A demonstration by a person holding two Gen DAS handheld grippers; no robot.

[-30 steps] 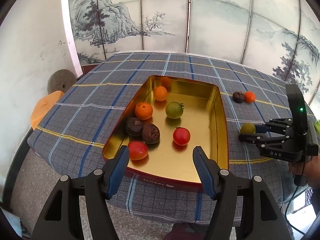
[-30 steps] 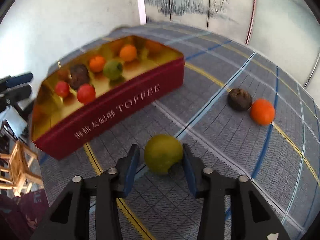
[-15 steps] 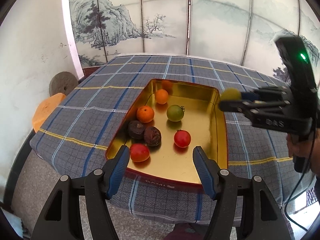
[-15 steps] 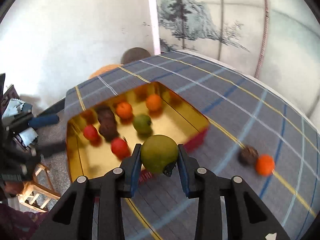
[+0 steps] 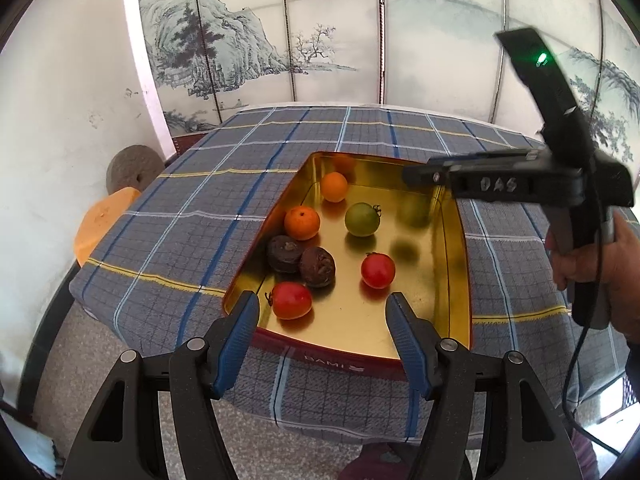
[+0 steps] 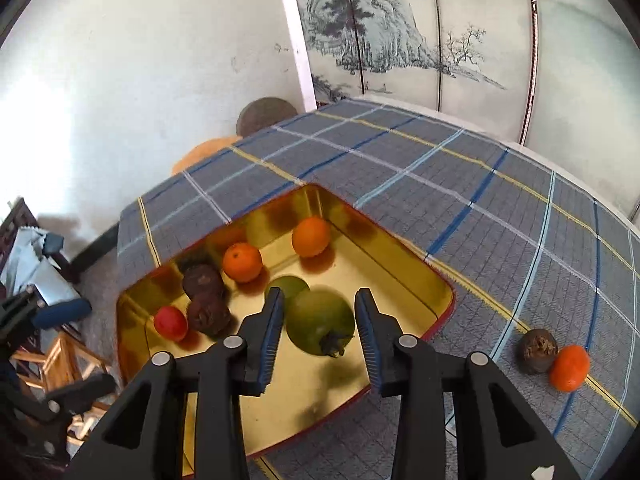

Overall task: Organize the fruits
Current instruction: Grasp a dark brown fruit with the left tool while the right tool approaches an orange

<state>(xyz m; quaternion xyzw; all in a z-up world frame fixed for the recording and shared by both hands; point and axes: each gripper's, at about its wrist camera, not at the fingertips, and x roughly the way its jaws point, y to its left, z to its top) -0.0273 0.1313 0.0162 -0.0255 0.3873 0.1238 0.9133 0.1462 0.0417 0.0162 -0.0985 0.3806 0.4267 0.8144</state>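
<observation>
A gold tin with red outer walls sits on the checked tablecloth and holds several fruits: oranges, red tomatoes, dark brown fruits and a green tomato. My right gripper hangs over the tin. Its jaws are opening, and a green fruit sits between the pads with a thin gap on each side. In the left wrist view that fruit is a blur in the air under the right gripper. My left gripper is open and empty at the tin's near edge.
A dark brown fruit and an orange lie together on the cloth to the right of the tin. A person's hand holds the right gripper. A painted screen stands behind the table. An orange stool is at the left.
The right gripper lifted the green fruit off the cloth and carried it left over the tin, and its jaws have now parted from the fruit. The left gripper stayed still.
</observation>
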